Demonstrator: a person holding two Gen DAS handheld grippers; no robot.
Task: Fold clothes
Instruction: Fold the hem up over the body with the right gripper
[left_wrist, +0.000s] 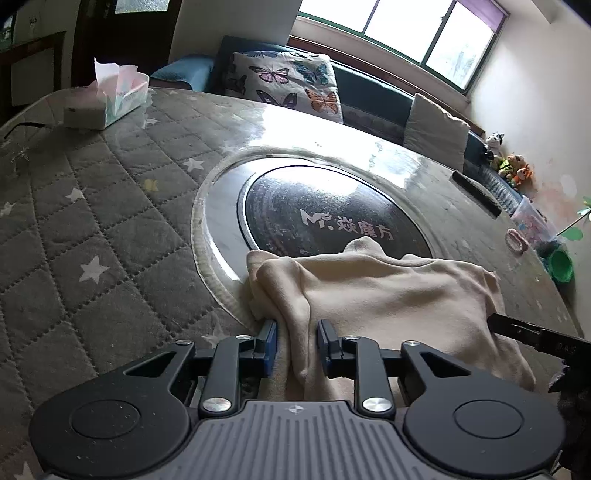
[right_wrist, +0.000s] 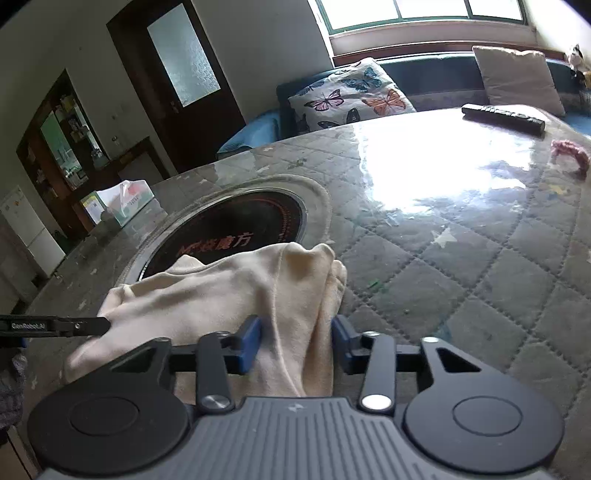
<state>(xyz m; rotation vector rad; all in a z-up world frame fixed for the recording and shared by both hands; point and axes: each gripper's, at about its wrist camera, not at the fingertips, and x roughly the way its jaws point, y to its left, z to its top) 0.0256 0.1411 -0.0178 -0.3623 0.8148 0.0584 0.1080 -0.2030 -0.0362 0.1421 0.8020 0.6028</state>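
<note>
A cream garment lies bunched on the round table, partly over the black hotplate. My left gripper has a fold of the garment's left edge between its blue pads, with a gap still showing around the cloth. My right gripper straddles a thick fold of the garment at its right edge, with its pads set wider apart. The right gripper's tip shows in the left wrist view, and the left one's in the right wrist view.
A tissue box stands at the table's far left. A remote and a pink ring lie at the far right. A green cup sits by the right edge. A sofa with a butterfly pillow is behind.
</note>
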